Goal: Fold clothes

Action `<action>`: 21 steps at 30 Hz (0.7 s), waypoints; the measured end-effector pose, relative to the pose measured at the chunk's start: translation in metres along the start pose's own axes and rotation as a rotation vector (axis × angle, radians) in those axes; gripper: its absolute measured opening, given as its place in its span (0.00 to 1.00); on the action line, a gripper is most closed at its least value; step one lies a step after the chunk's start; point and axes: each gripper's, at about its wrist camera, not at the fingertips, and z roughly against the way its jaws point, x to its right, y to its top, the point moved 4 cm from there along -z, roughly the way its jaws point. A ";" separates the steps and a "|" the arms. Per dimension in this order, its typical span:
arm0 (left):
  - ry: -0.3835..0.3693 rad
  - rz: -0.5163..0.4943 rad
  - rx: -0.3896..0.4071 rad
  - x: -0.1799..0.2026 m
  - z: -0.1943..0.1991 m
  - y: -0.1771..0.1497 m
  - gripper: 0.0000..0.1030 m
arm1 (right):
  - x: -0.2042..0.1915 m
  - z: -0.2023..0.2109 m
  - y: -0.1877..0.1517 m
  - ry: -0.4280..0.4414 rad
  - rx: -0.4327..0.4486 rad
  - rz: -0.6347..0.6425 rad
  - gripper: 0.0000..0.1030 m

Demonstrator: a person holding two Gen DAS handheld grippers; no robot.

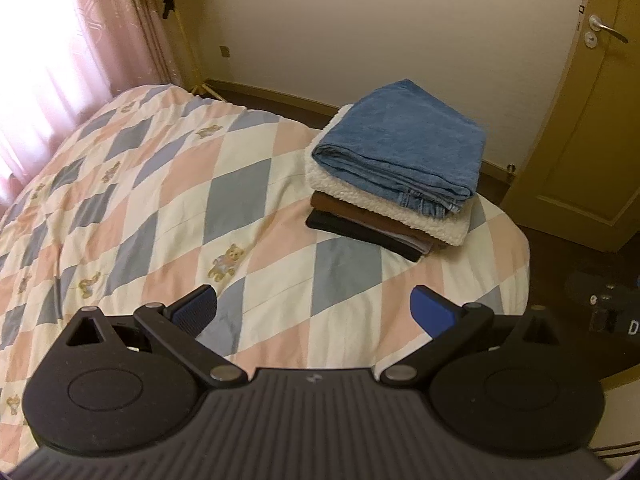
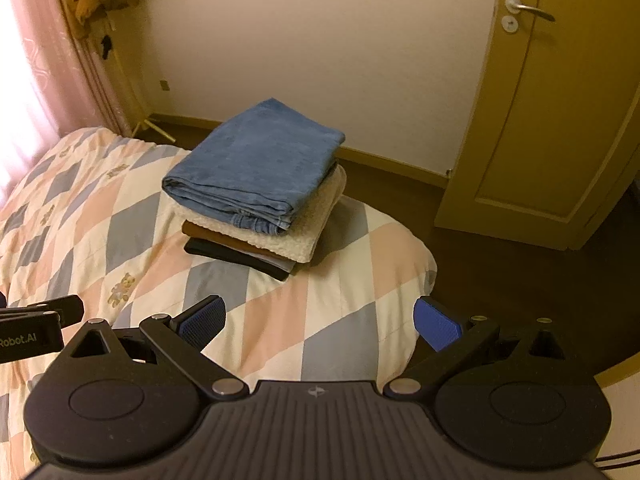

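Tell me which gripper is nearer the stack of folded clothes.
Right, slightly. The right gripper faces the stack of folded clothes nearly head-on; the left gripper sits left of it.

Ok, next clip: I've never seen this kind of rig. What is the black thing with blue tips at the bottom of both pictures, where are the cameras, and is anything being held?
Those are two handheld grippers, one in each of a person's hands, each with a fisheye camera looking forward along its two fingers. One picture comes from the left gripper, the other from the right gripper. Both have their blue-padded fingers spread wide and hold nothing. They hover over a bed with a diamond-patterned quilt. Near its far corner sits a neat stack of folded clothes: blue jeans on top, then a white fleecy piece, then brown and black layers below. A door stands behind.
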 end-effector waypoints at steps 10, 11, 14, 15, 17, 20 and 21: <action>-0.003 -0.005 0.004 -0.003 -0.002 0.000 0.99 | -0.003 0.001 -0.001 -0.012 0.000 -0.005 1.00; -0.003 -0.003 0.005 -0.003 -0.001 -0.001 0.99 | -0.004 0.002 -0.002 -0.012 0.001 -0.002 1.00; -0.005 0.000 0.008 -0.004 0.003 -0.004 0.99 | -0.005 0.007 -0.004 -0.012 0.007 0.003 1.00; -0.006 0.001 0.010 -0.004 0.005 -0.006 0.99 | -0.005 0.008 -0.005 -0.012 0.010 0.004 1.00; -0.008 0.001 0.014 -0.004 0.009 -0.008 0.99 | -0.005 0.012 -0.007 -0.013 0.017 0.005 1.00; -0.015 -0.002 0.023 -0.003 0.015 -0.012 0.99 | -0.003 0.020 -0.010 -0.016 0.033 0.001 1.00; -0.017 -0.004 0.026 -0.002 0.018 -0.014 0.99 | -0.002 0.023 -0.012 -0.017 0.036 -0.001 1.00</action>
